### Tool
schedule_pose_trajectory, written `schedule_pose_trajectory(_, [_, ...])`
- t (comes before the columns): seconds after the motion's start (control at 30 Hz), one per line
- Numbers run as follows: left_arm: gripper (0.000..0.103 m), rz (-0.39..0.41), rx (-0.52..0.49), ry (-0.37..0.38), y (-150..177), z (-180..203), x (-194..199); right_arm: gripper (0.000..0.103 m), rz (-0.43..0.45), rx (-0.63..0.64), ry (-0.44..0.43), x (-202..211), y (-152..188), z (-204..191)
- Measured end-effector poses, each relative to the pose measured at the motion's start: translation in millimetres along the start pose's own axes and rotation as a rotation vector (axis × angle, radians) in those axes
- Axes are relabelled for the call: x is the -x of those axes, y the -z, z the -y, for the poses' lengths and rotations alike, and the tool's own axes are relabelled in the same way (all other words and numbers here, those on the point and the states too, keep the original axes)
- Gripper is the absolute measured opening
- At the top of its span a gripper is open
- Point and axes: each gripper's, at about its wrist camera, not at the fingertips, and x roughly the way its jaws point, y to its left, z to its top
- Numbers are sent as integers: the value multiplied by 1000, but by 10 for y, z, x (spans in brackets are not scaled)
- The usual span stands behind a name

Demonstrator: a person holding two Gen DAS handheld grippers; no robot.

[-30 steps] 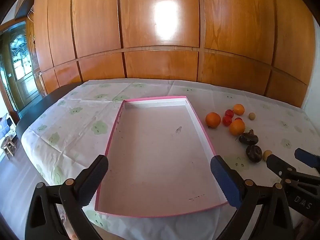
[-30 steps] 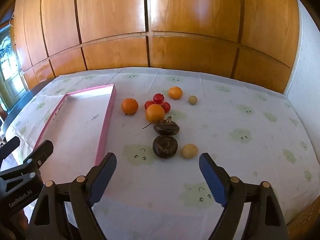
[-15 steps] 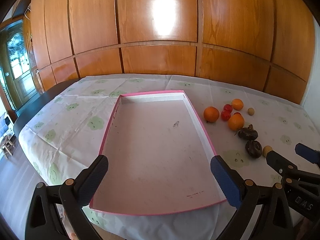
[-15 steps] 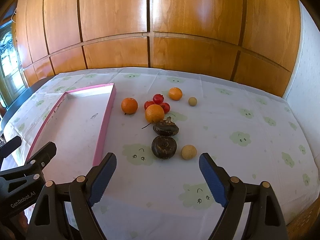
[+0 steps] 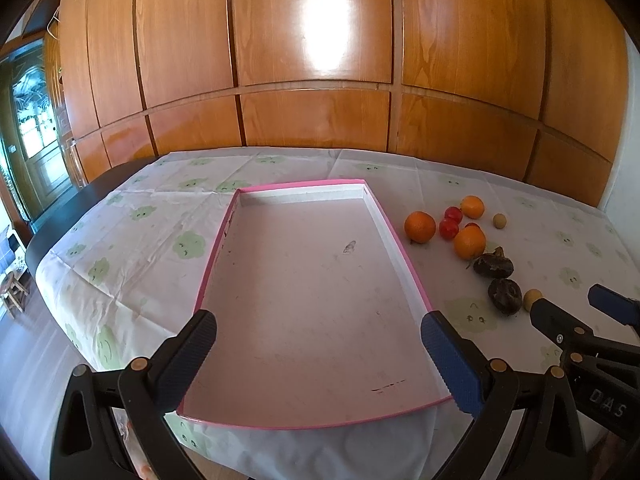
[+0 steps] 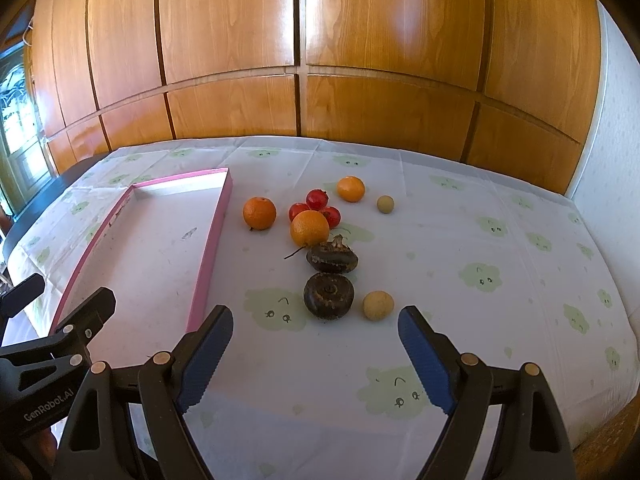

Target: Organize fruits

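— Wood-panelled wall [image 6: 304, 40] behind, cloud-print tablecloth [image 6: 480, 320] over the table. Nearest?

— Right gripper [image 6: 316, 354], jaws spread wide, holding nothing, above bare cloth. Left gripper [image 5: 318, 354] likewise released, over the near end of the pink-rimmed tray [image 5: 408, 256], which holds no fruit.

— Just beyond the right gripper?

— Dark wrinkled fruit [image 6: 328, 295] with a small tan fruit [image 6: 378, 305] just beside it. Then a second dark fruit [image 6: 332, 258], touching or nearly touching an orange [image 6: 309, 229].

— Farther still?

— Three small red fruits [image 6: 317, 199] clustered behind that orange; another orange [image 6: 259, 213] near the tray's right wall; a third orange [image 6: 351, 189] and a second tan fruit [image 6: 385, 204] at the back. All on the cloth, right of the tray.
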Motion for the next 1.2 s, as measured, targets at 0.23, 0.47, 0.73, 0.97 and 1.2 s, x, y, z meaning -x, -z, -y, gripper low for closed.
schedule_pose_trajectory(0.23, [103, -4, -2, 1, -9, 23, -2, 86, 1, -3, -1, 2, -4, 5])
schedule_pose_trajectory(0.47, [103, -7, -5, 4, -8, 31, 4, 86, 2, -1, 0, 0, -6, 6])
schedule_pose_trajectory(0.73, [103, -9, -1, 5, 2, 30, 6, 86, 1, -1, 7, 7, -5, -5])
schedule_pose_trajectory(0.97, [103, -10, 6, 8, 6, 27, 4, 86, 18, 11, 23, 37, -14, -8])
schedule_pose_trajectory(1.2, [103, -15, 3, 11, 6, 17, 0, 86, 35, 29, 43, 62, -29, -1])
